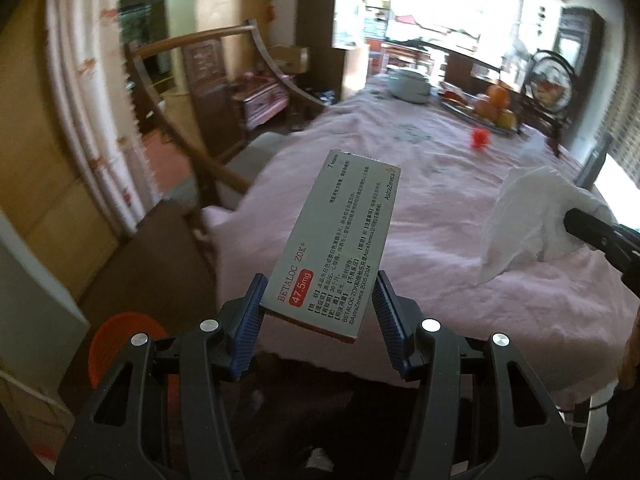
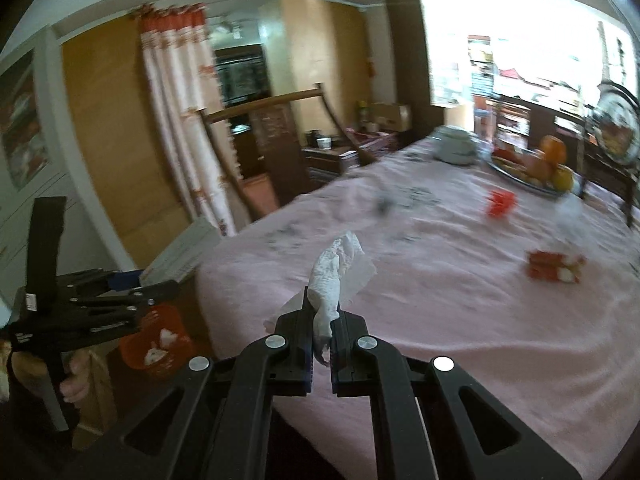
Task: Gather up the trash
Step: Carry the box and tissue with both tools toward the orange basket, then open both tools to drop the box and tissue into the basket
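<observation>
My left gripper (image 1: 318, 296) is shut on a grey medicine box (image 1: 340, 236) marked Betaloc ZOK and holds it up over the near left edge of the pink-clothed table (image 1: 420, 168). My right gripper (image 2: 323, 312) is shut on a crumpled white tissue (image 2: 338, 276) that sticks up from the jaws over the table's near edge. The tissue also shows at the right of the left wrist view (image 1: 528, 216). An orange bin (image 2: 158, 340) with white scraps inside stands on the floor, below the left gripper (image 2: 120, 296).
On the table lie a red wrapper (image 2: 554, 266), a small red object (image 2: 500, 202), a fruit tray (image 2: 540, 168) and a white pot (image 2: 456, 144). A wooden chair (image 2: 276, 148) stands at the table's left side. The bin also shows in the left wrist view (image 1: 120, 340).
</observation>
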`<action>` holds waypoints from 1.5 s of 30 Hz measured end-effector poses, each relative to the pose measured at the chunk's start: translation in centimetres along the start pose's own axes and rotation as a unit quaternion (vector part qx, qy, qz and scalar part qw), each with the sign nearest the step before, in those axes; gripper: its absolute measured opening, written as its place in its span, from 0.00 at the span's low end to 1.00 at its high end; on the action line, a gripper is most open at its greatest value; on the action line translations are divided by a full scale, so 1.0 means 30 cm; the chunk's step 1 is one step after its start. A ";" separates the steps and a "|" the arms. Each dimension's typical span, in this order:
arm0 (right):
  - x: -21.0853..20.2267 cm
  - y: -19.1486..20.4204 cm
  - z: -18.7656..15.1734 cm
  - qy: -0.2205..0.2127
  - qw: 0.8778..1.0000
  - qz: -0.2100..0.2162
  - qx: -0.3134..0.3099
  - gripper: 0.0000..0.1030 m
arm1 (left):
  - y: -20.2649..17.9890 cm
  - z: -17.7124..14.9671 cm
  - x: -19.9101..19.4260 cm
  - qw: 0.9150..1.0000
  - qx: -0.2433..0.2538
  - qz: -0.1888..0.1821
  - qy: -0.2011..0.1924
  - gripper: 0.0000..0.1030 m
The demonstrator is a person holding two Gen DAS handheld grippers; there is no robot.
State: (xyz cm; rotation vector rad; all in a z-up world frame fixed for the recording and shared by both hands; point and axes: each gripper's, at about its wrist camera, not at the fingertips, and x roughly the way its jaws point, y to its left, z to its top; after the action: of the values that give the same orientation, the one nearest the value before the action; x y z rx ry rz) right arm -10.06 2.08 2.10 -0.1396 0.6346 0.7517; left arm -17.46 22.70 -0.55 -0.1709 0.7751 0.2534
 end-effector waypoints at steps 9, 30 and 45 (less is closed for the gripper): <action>0.147 0.296 0.071 0.022 0.994 0.070 -0.080 0.06 | 0.310 -0.083 0.013 0.994 -0.099 0.053 0.015 0.51; 0.501 0.821 0.032 0.120 0.960 0.182 -0.178 0.06 | 0.721 -0.295 0.048 0.965 -0.228 0.116 0.064 0.51; 0.878 1.049 -0.120 0.236 0.927 0.222 -0.190 0.07 | 0.931 -0.437 0.174 0.930 -0.291 0.189 0.122 0.51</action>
State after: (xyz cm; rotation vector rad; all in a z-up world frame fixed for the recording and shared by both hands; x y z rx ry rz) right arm -18.45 39.51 -12.97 -0.5613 0.9897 1.2973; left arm -30.67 47.03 -15.12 -0.6258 0.9625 0.8429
